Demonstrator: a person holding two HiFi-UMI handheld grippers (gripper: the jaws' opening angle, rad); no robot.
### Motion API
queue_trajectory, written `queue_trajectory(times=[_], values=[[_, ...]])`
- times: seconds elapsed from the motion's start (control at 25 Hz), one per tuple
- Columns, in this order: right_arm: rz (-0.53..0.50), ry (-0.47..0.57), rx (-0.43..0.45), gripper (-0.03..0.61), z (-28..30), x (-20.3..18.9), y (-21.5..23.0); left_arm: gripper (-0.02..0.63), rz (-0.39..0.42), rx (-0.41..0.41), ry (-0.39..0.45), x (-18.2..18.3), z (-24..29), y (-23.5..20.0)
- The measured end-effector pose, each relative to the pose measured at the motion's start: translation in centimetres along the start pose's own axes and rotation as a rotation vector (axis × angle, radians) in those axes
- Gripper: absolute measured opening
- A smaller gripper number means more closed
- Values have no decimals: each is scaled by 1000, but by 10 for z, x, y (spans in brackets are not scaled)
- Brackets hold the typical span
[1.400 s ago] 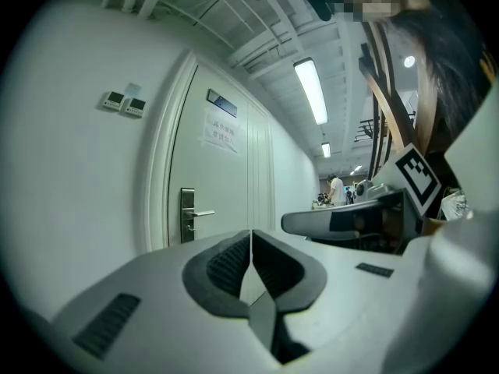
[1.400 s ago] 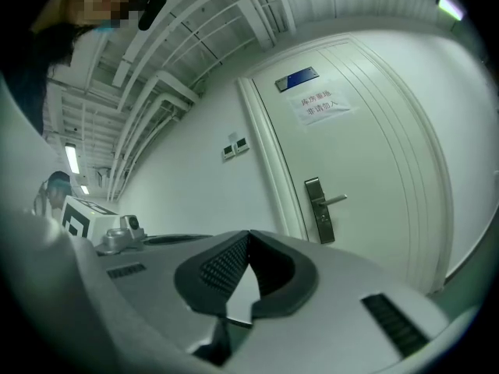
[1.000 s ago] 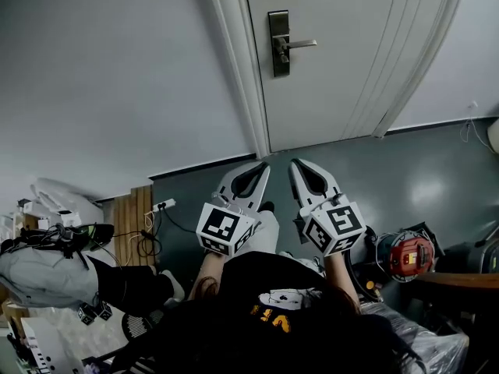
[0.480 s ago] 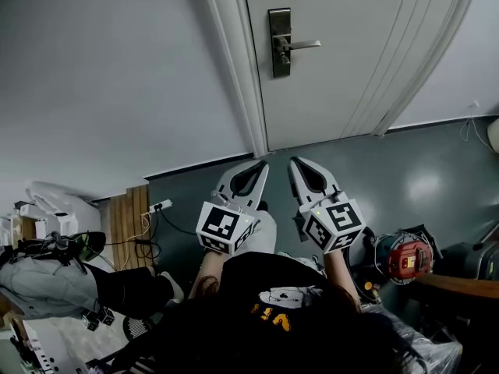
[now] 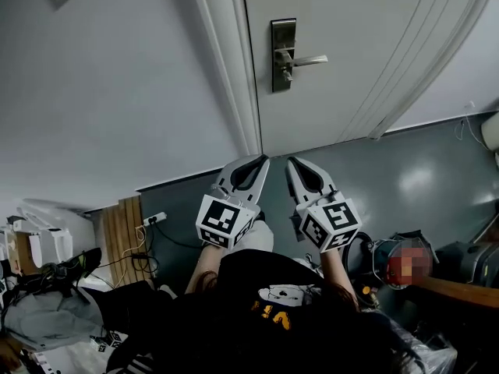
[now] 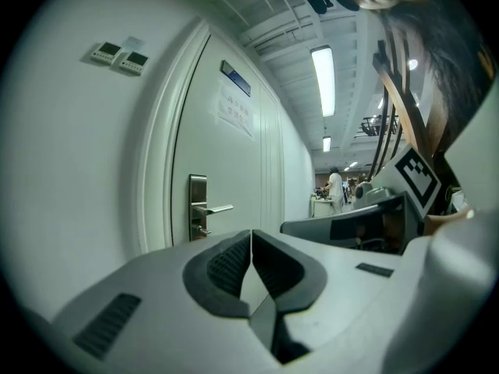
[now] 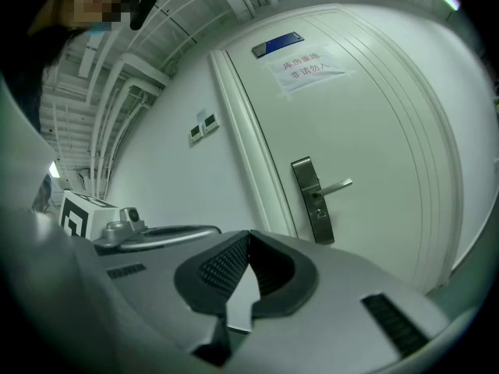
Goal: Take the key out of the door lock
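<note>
Plainly, you have not started on the key yet. To your left runs the bare wall (image 5: 117, 92), with a power strip (image 5: 153, 219) and cables on the floor low by your side, well clear of the path ahead. The left hand-held gripper (image 5: 260, 162) is held in front of your body, jaws pressed together with nothing between them. Beyond it, the door frame (image 5: 234, 68) stands just beside the lock plate (image 5: 283, 41), which sits on the closed door (image 5: 374, 37). Just under the lever handle (image 5: 310, 59), a small stub (image 6: 202, 230) shows on the plate. That is likely the key, though it is too small to be sure. The right hand-held gripper (image 5: 291, 164) sits beside the left one, also closed and empty, and both are well apart from the lock. All of it remains: approach, open one set of jaws, grip the key, draw it out. The grey floor (image 5: 405, 170) ahead looks open. Near the lock, mind the frame on the left and the lever jutting rightward above.
</note>
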State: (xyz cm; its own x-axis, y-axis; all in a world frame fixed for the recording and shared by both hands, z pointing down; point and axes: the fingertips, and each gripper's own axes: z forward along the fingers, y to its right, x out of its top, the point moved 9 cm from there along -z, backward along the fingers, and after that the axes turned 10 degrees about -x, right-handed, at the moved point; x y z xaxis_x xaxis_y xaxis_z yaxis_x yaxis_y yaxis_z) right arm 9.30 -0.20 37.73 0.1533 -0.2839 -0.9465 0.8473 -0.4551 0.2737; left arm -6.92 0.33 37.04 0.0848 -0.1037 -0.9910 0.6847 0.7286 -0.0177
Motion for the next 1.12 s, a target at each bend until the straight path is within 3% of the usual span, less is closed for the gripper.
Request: queue_trajectory(times=[0.72, 1.12], values=[[46, -30, -65, 5, 126, 17, -2, 9, -27, -80, 5, 5, 36, -127], [30, -45, -136, 5, 161, 15, 2, 9, -42, -149, 10, -6, 53, -164]])
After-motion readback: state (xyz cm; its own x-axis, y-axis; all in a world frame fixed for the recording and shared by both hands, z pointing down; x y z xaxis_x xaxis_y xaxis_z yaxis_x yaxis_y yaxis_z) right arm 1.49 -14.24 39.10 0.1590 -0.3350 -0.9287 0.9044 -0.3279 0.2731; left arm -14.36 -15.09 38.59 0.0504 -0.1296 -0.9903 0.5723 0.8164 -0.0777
